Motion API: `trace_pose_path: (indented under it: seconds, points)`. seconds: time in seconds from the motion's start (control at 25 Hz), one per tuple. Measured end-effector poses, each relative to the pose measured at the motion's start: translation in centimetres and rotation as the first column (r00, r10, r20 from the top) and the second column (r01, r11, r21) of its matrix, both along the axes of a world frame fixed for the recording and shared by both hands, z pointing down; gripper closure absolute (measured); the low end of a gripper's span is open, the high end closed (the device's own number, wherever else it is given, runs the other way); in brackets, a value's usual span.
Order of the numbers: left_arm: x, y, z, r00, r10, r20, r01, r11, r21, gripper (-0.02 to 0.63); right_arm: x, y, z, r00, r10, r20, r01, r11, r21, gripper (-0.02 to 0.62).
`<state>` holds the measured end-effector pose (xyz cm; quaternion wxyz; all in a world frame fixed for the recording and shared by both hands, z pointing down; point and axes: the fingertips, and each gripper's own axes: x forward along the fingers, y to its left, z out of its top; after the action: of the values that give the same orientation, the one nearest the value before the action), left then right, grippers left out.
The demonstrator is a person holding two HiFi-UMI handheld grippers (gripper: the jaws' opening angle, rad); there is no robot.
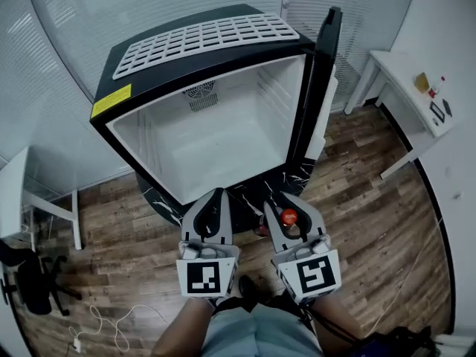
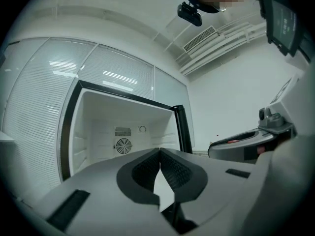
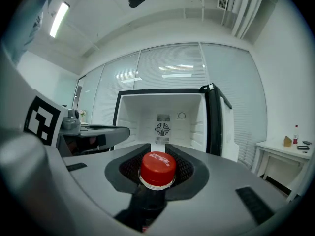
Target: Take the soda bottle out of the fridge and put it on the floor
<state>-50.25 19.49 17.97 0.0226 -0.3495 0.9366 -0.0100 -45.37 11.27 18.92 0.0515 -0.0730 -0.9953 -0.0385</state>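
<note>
Grips bottle (image 3: 157,167) at the neck with right gripper (image 3: 157,157), already out of the empty fridge (image 1: 223,136); holds left gripper (image 2: 160,167) shut on nothing. Remains only to lower onto floor (image 1: 372,199).

We saw a white table (image 1: 401,76) at the right. Near its wall-side edge sat a small yellow object (image 1: 422,82), a little red-capped bottle (image 1: 437,86) just beside it, and two dark flat items (image 1: 440,110) closer to the near corner. At the far left stood a white desk (image 1: 15,192), with a black office chair (image 1: 33,281) below it. A white cable (image 1: 104,324) curled nearby, ending in a plug (image 1: 76,343). Closed blinds (image 1: 89,13) covered the glass walls behind.
</note>
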Motion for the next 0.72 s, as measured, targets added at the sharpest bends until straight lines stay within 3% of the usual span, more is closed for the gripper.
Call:
trace_pose_path:
  seconds: [0.32,0.72]
  points:
    - [6.8,-8.1,-0.2,0.987,0.159,0.006,-0.159,0.987,-0.005,0.589,8.2,-7.3,-0.8,0.986,0.164,0.029,-0.165,0.986,0.009,0.491]
    - [19.0,-17.6,0.2,0.943,0.331,-0.025,-0.331,0.943,0.018,0.589,21.4,-15.7,-0.3,0.940,0.341,0.013,-0.341,0.940,0.018,0.491]
